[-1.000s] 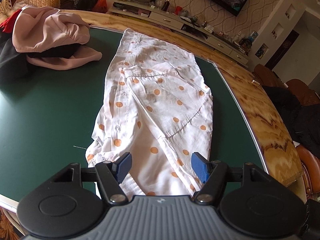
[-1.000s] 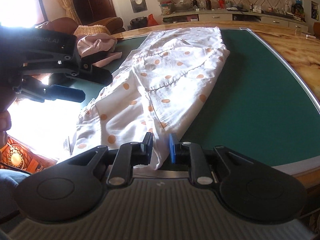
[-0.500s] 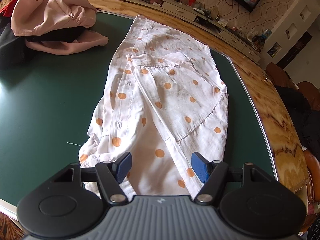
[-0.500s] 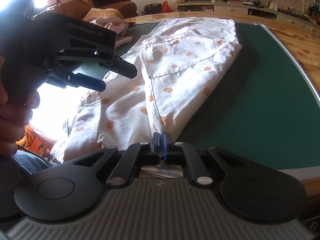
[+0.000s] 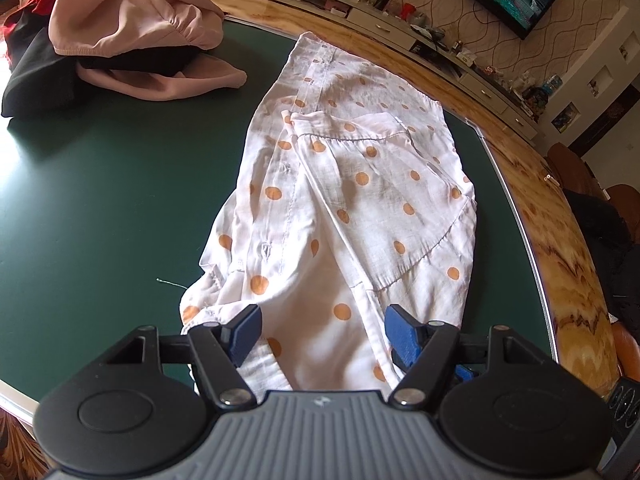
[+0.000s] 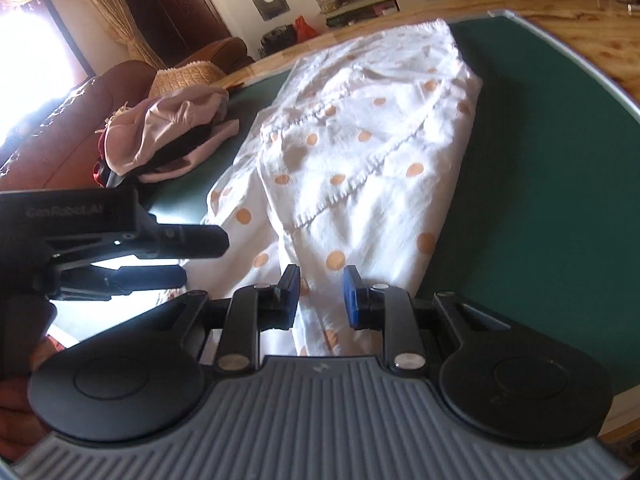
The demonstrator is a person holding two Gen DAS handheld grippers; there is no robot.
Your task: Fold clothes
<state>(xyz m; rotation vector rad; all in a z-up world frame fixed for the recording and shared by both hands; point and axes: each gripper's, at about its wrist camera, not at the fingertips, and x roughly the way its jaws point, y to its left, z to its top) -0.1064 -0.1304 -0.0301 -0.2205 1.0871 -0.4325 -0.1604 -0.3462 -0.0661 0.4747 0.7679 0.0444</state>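
Note:
A white garment with orange dots (image 5: 360,200) lies lengthwise on the green table (image 5: 100,180), roughly folded, its near end bunched. My left gripper (image 5: 322,320) hovers over that near end, jaws wide and still opening a little, pads clear of the cloth. In the right wrist view the same garment (image 6: 360,152) runs away from my right gripper (image 6: 320,284). Its jaws are opening, with the near hem showing between the blue pads, which do not press on it. The left gripper (image 6: 204,260) shows there at the left, held by a hand.
A pile of pink clothing (image 5: 132,20) on black cloth sits at the table's far left corner. A wooden rim (image 5: 560,260) borders the green top on the right, with dark chairs beyond. A brown sofa (image 6: 80,120) stands behind the pile.
My right gripper closed fully half a second ago and has since opened partway. It has shifted left, over the garment's near end. The left gripper has rolled slightly and stayed wide.

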